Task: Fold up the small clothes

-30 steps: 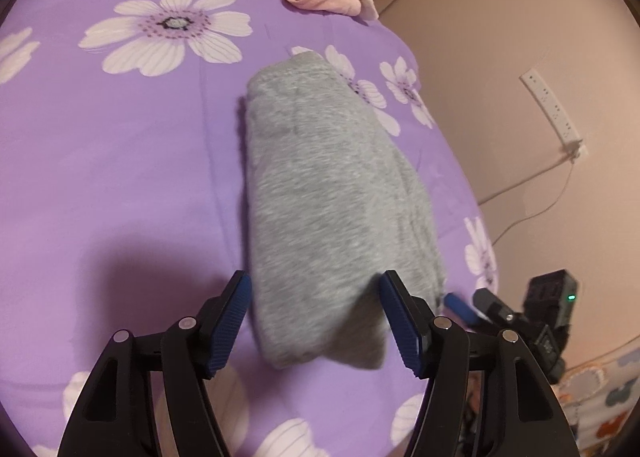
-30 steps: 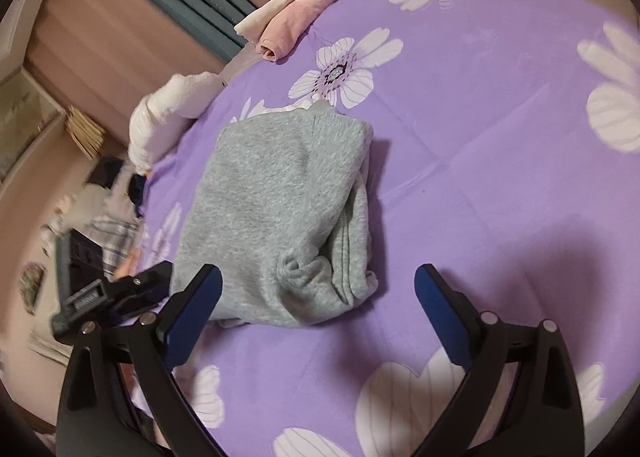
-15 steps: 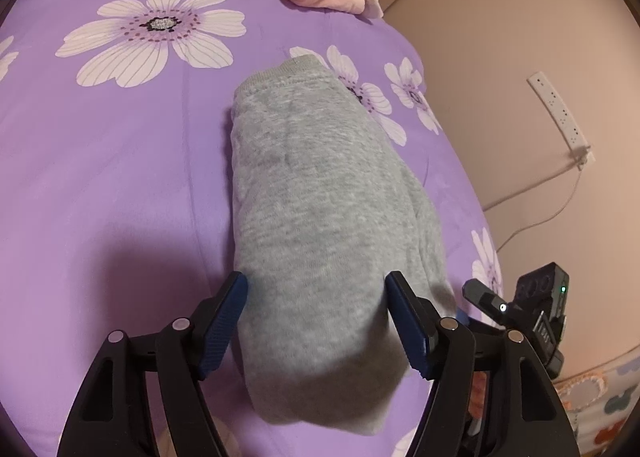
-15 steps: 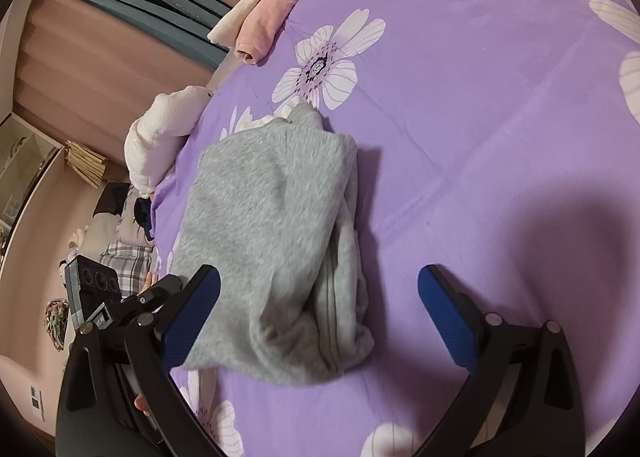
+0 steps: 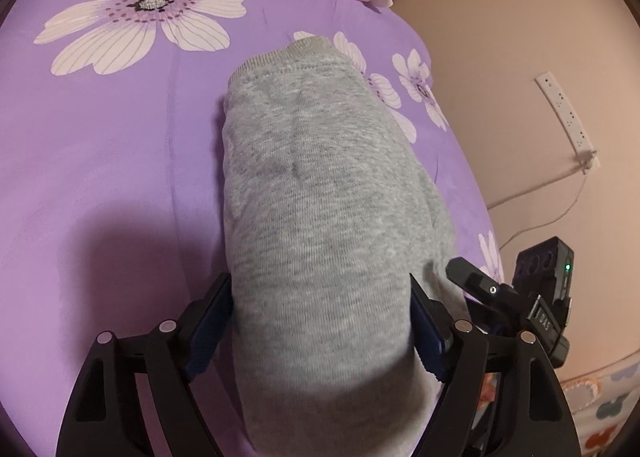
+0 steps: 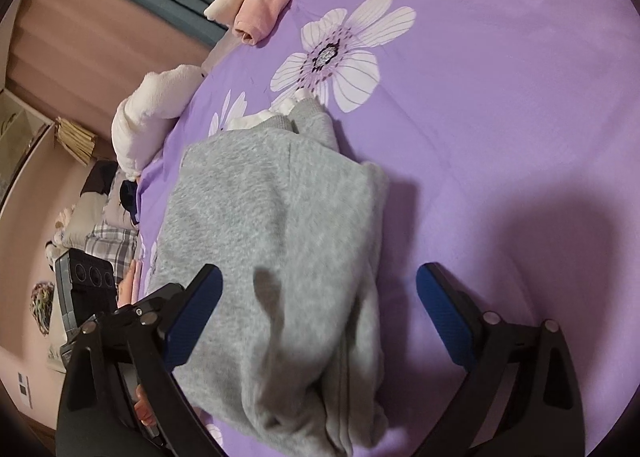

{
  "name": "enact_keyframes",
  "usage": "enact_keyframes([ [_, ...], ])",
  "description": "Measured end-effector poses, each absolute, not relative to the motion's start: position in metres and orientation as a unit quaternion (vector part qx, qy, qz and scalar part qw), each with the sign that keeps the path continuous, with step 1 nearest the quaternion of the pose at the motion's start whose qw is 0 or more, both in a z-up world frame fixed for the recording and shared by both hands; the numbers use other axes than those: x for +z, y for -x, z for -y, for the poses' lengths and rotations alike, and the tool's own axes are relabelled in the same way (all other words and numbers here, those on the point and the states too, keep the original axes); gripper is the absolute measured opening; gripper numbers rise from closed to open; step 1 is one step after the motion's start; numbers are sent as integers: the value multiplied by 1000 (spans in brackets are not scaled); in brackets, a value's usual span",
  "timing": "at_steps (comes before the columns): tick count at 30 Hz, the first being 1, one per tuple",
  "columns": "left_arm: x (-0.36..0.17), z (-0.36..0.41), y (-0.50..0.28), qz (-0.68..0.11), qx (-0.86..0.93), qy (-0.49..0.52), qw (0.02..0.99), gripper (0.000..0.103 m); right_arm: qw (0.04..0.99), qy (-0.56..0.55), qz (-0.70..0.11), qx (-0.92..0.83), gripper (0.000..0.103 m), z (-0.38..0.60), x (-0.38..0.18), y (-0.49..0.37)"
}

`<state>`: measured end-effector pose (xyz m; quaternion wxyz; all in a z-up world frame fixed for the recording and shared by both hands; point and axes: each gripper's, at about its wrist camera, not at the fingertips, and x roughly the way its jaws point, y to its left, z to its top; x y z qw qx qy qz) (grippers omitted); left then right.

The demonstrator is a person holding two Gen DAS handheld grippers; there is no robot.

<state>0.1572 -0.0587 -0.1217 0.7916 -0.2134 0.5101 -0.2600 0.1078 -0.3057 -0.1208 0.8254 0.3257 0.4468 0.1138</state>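
Nearest in the left wrist view, the left gripper (image 5: pixel 320 327) has its blue pads on either side of the near end of the folded grey garment (image 5: pixel 320 217); its jaws have just been opening, and the cloth fills the gap between them — whether the pads press on it I cannot tell. In the right wrist view the right gripper (image 6: pixel 318 317) stands with its jaws wide apart, having just closed a little; the near right part of the grey garment (image 6: pixel 276 249) lies between them, with the right pad (image 6: pixel 442 315) well clear of the cloth over bare sheet and the left pad (image 6: pixel 194 315) over its top. The garment lies lengthwise along the bed's edge on the purple flowered sheet (image 5: pixel 100 177), its ribbed hem at the far end; a bit of white cloth (image 6: pixel 256 119) shows from under that far end. Farther along the same edge lies a fluffy white bundle (image 6: pixel 152 113); beyond it, at the far corner — a rolled pink garment (image 6: pixel 266 3) on cream cloth.
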Motion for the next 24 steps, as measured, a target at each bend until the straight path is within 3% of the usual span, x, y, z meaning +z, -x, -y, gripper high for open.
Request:
enact_keyframes([
  [4,-129,59,-162,-518,-262,218,785,82,824,-324,-447,130,86,300,-124,-120],
  [16,-133,65,-161,-507,-255,201,799,83,828,-321,-440,134,50,294,-131,-134],
  [18,-132,68,-160,-504,-251,193,804,81,829,-321,-437,134,42,293,-130,-132],
  [24,-132,72,-158,-499,-239,179,814,74,854,-280,-422,118,28,279,-119,-124],
])
